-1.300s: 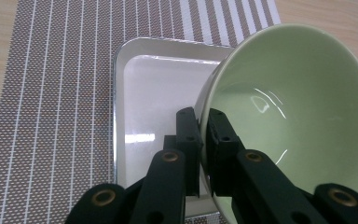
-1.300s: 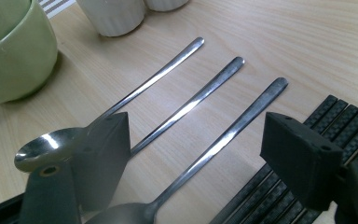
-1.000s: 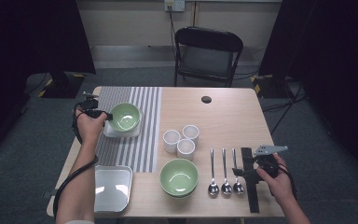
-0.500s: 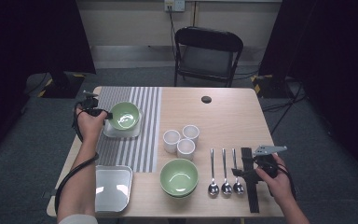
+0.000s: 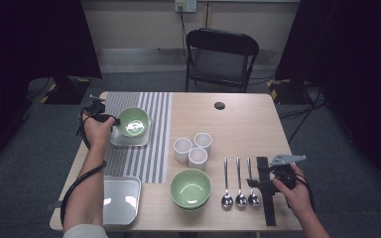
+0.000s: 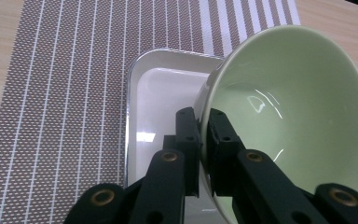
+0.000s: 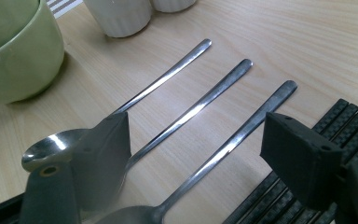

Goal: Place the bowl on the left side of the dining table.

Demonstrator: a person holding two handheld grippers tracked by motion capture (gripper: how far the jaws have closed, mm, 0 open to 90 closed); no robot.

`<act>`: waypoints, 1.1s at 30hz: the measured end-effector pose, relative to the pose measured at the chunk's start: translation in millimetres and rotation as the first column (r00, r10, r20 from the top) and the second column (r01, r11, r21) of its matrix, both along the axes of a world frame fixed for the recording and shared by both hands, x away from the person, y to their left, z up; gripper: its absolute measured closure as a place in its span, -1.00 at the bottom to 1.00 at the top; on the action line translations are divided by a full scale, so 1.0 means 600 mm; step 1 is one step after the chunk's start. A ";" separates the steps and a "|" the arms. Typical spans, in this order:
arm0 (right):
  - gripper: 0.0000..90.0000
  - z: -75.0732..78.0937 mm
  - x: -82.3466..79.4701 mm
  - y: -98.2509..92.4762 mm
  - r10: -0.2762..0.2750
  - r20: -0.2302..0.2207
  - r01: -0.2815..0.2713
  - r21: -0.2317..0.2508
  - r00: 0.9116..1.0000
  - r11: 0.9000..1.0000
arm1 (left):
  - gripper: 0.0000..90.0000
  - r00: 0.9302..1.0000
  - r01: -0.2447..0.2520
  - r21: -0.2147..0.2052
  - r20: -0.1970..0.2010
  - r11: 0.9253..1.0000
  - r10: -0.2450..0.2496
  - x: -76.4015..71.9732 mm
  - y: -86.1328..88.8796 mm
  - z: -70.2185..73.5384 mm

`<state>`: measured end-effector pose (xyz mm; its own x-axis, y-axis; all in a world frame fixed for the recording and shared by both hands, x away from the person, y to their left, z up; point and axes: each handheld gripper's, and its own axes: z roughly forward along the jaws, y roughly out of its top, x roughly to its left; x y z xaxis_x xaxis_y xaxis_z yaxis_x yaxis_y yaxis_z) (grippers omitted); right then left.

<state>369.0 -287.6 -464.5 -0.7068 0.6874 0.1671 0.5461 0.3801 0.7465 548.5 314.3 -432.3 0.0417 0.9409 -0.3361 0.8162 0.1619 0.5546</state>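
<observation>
left claw (image 6: 204,140) pinching the green bowl (image 6: 289,116) by its rim, tilted over the white tray (image 6: 161,93) on the striped mat (image 6: 65,84) | right claw (image 7: 193,158) spread wide above three spoons (image 7: 200,107) on the bench (image 7: 307,42)

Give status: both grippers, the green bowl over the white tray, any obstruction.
Left gripper shut on green bowl rim, bowl tilted over white tray. Right gripper open over spoons. No obstruction seen.

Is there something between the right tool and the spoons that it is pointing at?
Nothing visible. The right tool stands open just above the three metal spoons lying side by side on the wooden table, with bare space between.
</observation>
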 end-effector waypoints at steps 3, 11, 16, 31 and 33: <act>-0.49 0.000 0.000 0.000 0.001 0.001 -0.001 0.001 1.000 1.000 | 0.89 1.000 -0.005 -0.003 -0.001 1.000 0.005 0.001 0.000 -0.001; -0.49 0.000 -0.001 -0.001 0.002 0.001 -0.002 0.003 1.000 1.000 | 0.89 1.000 -0.016 -0.012 -0.003 1.000 0.016 0.003 0.000 -0.002; -0.49 0.001 -0.001 -0.002 0.000 0.002 0.000 0.005 1.000 1.000 | 0.89 1.000 -0.027 -0.019 -0.002 0.999 0.027 0.007 -0.001 -0.004; -0.49 0.000 -0.002 -0.003 0.000 0.000 0.000 0.004 1.000 1.000 | 0.89 0.999 -0.051 -0.026 0.007 0.998 0.051 0.007 -0.002 -0.009; -0.49 0.002 -0.002 -0.003 0.002 0.006 -0.002 0.007 1.000 1.000 | 0.89 0.999 -0.053 -0.022 0.008 0.998 0.053 0.007 -0.002 -0.009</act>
